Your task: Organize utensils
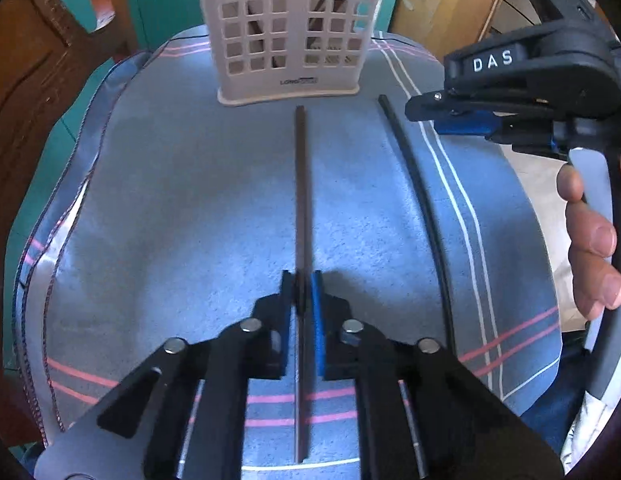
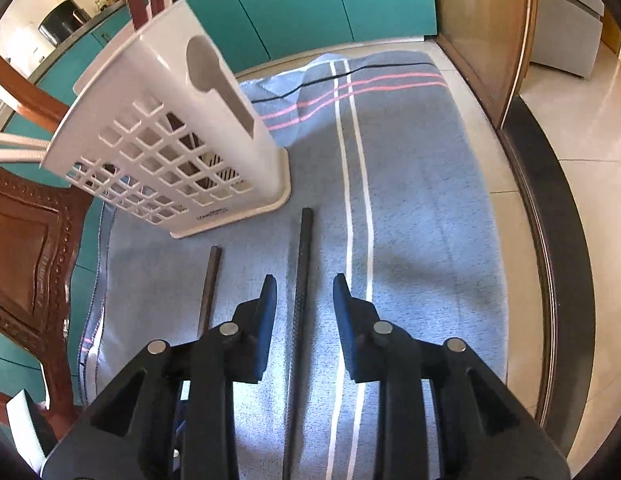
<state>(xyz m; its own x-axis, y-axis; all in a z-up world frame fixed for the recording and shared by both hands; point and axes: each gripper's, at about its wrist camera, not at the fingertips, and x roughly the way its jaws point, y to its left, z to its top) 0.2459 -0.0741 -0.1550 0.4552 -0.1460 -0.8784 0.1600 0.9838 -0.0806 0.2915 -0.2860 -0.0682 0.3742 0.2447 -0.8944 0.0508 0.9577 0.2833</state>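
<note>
Jaws of left gripper (image 1: 301, 292) seemingly pinch brown chopstick (image 1: 301, 200).

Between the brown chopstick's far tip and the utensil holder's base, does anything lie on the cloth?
Nothing: only bare blue cloth between the brown chopstick and utensil holder, per the left wrist view.

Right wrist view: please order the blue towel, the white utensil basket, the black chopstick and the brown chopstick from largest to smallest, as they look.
1. Blue towel
2. White utensil basket
3. Black chopstick
4. Brown chopstick, partly hidden behind the open right gripper, so its rank is unsure.
</note>
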